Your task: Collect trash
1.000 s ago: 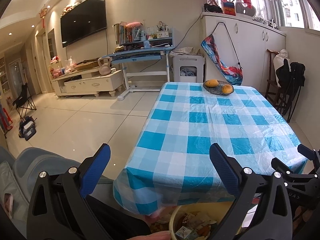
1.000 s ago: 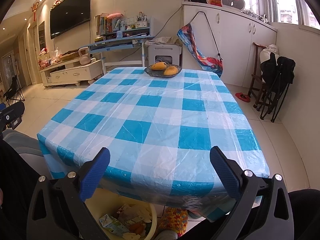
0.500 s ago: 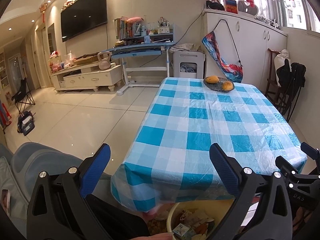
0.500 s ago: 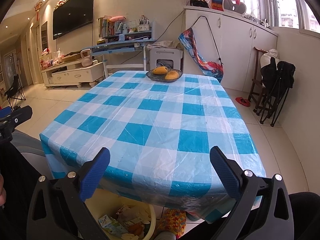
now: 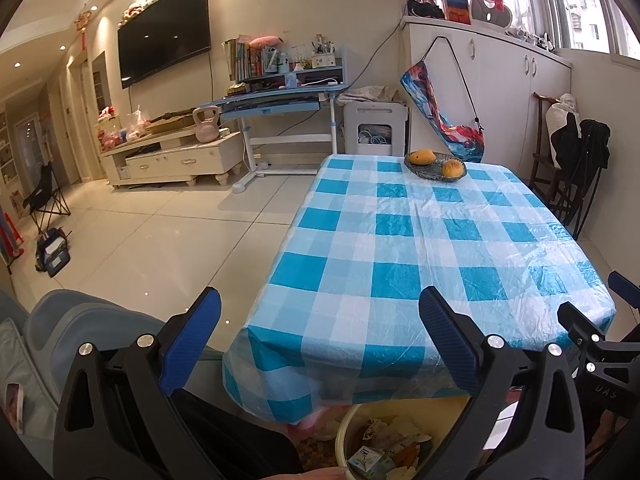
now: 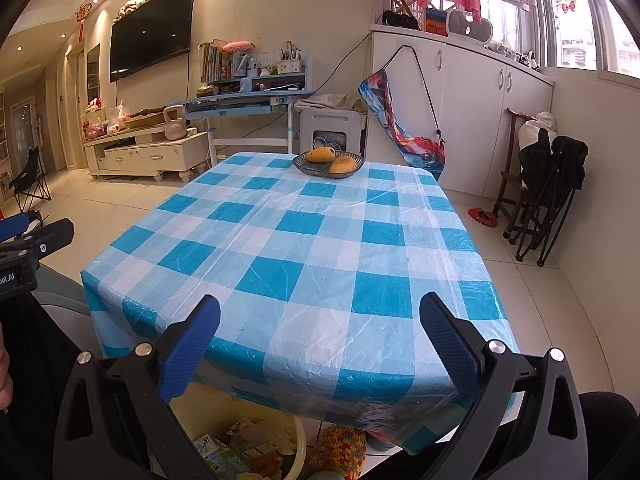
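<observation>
A yellow bin point(image 5: 348, 436) holding paper and packaging trash point(image 5: 384, 448) stands on the floor under the near edge of the table; it also shows in the right wrist view point(image 6: 298, 446). My left gripper point(image 5: 320, 336) is open and empty, held above the table's near left corner. My right gripper point(image 6: 320, 340) is open and empty, held above the near edge. The blue-and-white checked tablecloth point(image 5: 420, 248) point(image 6: 320, 240) carries no loose trash that I can see.
A dark bowl with two mangoes point(image 5: 436, 164) point(image 6: 328, 162) sits at the table's far end. A grey chair point(image 5: 80, 320) is at the left. Folded chairs point(image 6: 548, 192) stand at the right wall. A desk point(image 5: 280, 100) and TV cabinet point(image 5: 172, 156) line the far wall.
Both grippers have drawn back and risen a little, so the table looks farther away. Both stay open and empty.
</observation>
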Demonstrator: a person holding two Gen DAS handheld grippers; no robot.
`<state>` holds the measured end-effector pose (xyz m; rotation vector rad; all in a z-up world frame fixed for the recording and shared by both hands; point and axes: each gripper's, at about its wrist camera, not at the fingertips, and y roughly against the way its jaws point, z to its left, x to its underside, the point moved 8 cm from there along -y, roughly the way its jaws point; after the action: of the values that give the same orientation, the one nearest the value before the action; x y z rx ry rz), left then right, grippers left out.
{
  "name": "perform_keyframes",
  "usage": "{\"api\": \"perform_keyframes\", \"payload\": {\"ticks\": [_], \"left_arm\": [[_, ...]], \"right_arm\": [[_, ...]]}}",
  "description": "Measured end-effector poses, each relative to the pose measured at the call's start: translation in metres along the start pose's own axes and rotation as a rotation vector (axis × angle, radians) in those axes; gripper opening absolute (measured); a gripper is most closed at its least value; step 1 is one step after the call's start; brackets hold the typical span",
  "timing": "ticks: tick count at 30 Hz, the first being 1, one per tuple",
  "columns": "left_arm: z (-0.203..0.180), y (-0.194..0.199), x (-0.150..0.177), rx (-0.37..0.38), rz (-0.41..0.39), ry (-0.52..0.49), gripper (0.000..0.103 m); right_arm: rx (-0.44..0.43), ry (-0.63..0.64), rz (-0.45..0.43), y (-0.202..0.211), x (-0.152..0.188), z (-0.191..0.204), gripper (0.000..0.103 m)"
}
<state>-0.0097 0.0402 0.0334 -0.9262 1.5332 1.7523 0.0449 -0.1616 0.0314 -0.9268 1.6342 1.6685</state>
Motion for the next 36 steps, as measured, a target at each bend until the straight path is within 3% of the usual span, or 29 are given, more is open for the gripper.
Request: {"api": "perform_keyframes", "payload": {"ticks": [12, 36], "left_arm": [[0.006, 0.004, -0.004, 0.023, -0.008, 0.031, 0.096], [-0.001, 0.006, -0.006, 0.023, -0.024, 0.017, 0.096]], "right_arm": [[0.013, 0.047, 0.021, -0.005, 0.005, 0.011, 0.096], [0.010, 0.005, 0.017, -0.003, 0.003, 0.001, 0.096]]}}
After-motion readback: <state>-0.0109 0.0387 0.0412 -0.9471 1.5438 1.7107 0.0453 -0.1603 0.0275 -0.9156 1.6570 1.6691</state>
